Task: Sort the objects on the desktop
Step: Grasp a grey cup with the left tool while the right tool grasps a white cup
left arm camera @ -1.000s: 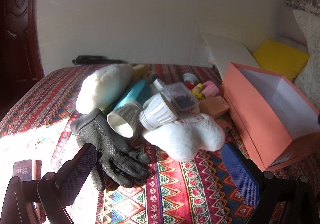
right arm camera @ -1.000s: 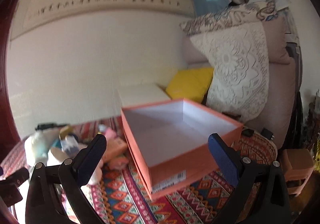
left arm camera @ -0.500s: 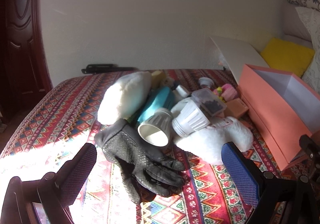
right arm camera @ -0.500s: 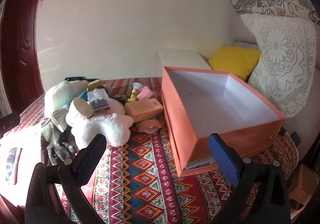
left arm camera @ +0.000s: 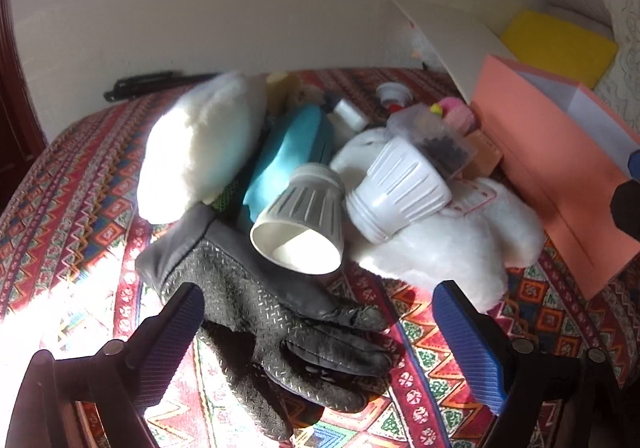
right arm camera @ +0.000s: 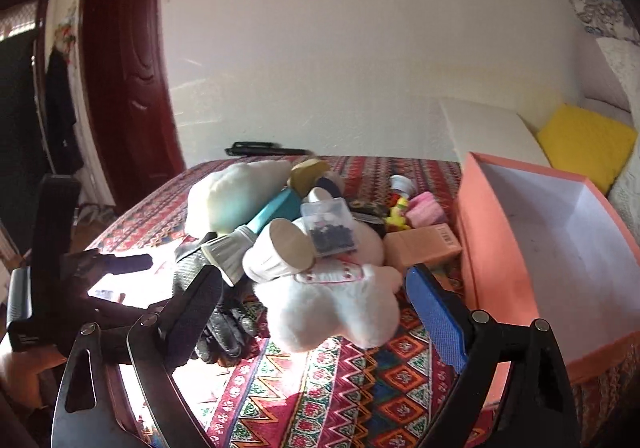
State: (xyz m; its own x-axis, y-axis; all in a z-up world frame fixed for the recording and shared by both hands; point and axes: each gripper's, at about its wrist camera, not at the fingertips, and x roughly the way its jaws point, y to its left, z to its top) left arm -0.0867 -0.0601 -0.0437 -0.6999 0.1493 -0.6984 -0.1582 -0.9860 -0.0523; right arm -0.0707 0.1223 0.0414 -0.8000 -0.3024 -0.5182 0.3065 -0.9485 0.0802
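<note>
A pile of objects lies on the patterned cloth (left arm camera: 400,388). My left gripper (left arm camera: 320,332) is open just above a dark grey glove (left arm camera: 280,320), which lies between its fingers. Behind the glove are two ribbed white cups (left arm camera: 304,224) on their sides, a white plush toy (left arm camera: 440,256), a teal case (left arm camera: 288,155) and a white cushion-like plush (left arm camera: 204,143). My right gripper (right arm camera: 316,312) is open and empty, with the white plush toy (right arm camera: 332,308) straight ahead between its fingers. The open orange box (right arm camera: 540,248) stands to the right.
A clear box of dark bits (right arm camera: 330,224), a small orange carton (right arm camera: 424,248) and a pink item (right arm camera: 428,207) lie by the orange box. A white board (right arm camera: 492,131) leans on the wall, with a yellow cushion (right arm camera: 584,139) beside it. A dark red door (right arm camera: 124,87) is at the left.
The left gripper has come closer to the pile and now sits over the glove. The right gripper has swung left from the orange box to face the white plush toy.
</note>
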